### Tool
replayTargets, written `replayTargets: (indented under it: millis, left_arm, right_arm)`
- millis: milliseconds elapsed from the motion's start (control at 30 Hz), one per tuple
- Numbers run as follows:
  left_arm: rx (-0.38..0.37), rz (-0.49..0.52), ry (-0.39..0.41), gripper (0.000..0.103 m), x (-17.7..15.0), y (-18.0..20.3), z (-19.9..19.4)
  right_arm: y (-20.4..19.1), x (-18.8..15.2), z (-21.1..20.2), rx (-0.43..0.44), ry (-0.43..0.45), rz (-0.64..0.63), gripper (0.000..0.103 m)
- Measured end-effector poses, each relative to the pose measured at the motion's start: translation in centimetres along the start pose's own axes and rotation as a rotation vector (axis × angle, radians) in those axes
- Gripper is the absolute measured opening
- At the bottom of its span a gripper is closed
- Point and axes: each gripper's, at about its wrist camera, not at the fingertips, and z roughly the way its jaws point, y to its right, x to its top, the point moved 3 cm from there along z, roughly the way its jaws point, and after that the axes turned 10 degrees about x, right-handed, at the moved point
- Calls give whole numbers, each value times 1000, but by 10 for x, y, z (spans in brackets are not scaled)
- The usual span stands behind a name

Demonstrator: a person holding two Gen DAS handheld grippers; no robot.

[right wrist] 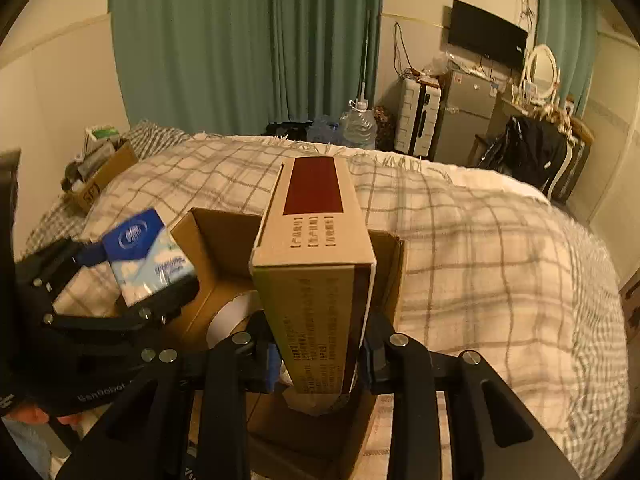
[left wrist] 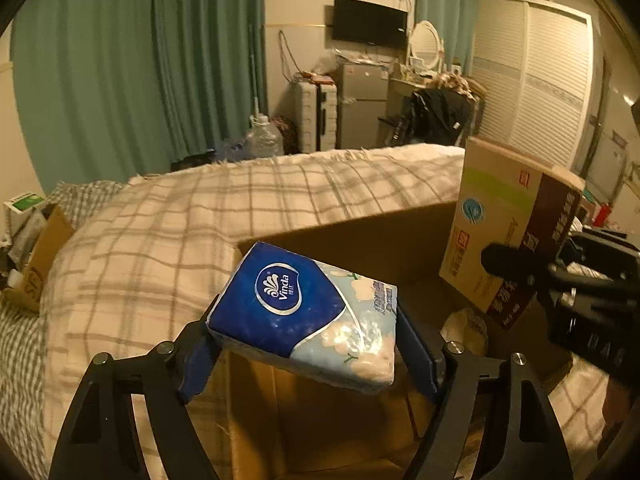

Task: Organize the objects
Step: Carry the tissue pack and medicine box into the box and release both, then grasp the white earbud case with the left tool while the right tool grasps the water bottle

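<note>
My left gripper is shut on a blue and white Vinda tissue pack and holds it above the left rim of an open cardboard box on the bed. The pack also shows in the right wrist view. My right gripper is shut on a tan and maroon carton, held upright above the open cardboard box. The carton also shows at the right of the left wrist view. A roll of white tape lies inside the box.
The box sits on a plaid bedspread. A smaller cardboard box of clutter stands at the bed's far left. Green curtains, water jugs, a white suitcase, a small fridge and a wardrobe line the far walls.
</note>
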Motion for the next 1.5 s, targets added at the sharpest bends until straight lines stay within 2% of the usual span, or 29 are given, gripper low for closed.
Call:
replayTargets:
  millis: [67, 100, 133, 200, 433, 533, 600, 700, 867, 1067, 1200, 1267, 1333, 1500]
  left_arm:
    - [-7, -11, -5, 83, -1, -1, -2]
    - [-10, -19, -10, 86, 0, -1, -4]
    - [-12, -30, -11, 93, 2, -3, -7]
    - [-5, -55, 5, 100, 8, -6, -17]
    - [40, -58, 72, 103, 18, -18, -78]
    - [82, -57, 70, 103, 17, -25, -107]
    - [105, -68, 86, 103, 13, -27, -126]
    - [120, -86, 113, 103, 1, -31, -152]
    - [154, -116, 101, 103, -33, -30, -176]
    - [183, -130, 15, 103, -86, -20, -155]
    - [215, -141, -68, 103, -126, -9, -129]
    - [185, -145, -123, 103, -144, -2, -119]
    - [168, -122, -170, 103, -160, 6, -112]
    - [121, -25, -256, 102, -185, 29, -105]
  right_arm:
    - [5, 0, -4, 16, 13, 19, 30]
    - [4, 1, -9, 18, 26, 19, 33]
    - [2, 1, -13, 14, 41, 17, 37]
    - [-2, 5, -29, -4, 79, 8, 59]
    - [-27, 20, -103, -78, 184, -41, 72]
    - [-39, 17, -133, -87, 210, -60, 77]
    - [-46, 10, -153, -75, 228, -61, 83]
    - [-54, -3, -177, -82, 238, -68, 87]
    - [-63, -39, -204, -109, 231, -89, 92]
    - [-59, -94, -183, -99, 186, -59, 94]
    - [-46, -123, -141, -138, 117, -21, 94]
    - [-37, -131, -124, -160, 77, -8, 94]
    - [-30, -137, -113, -145, 37, 12, 94]
    - [-22, -145, -107, -122, 15, 49, 94]
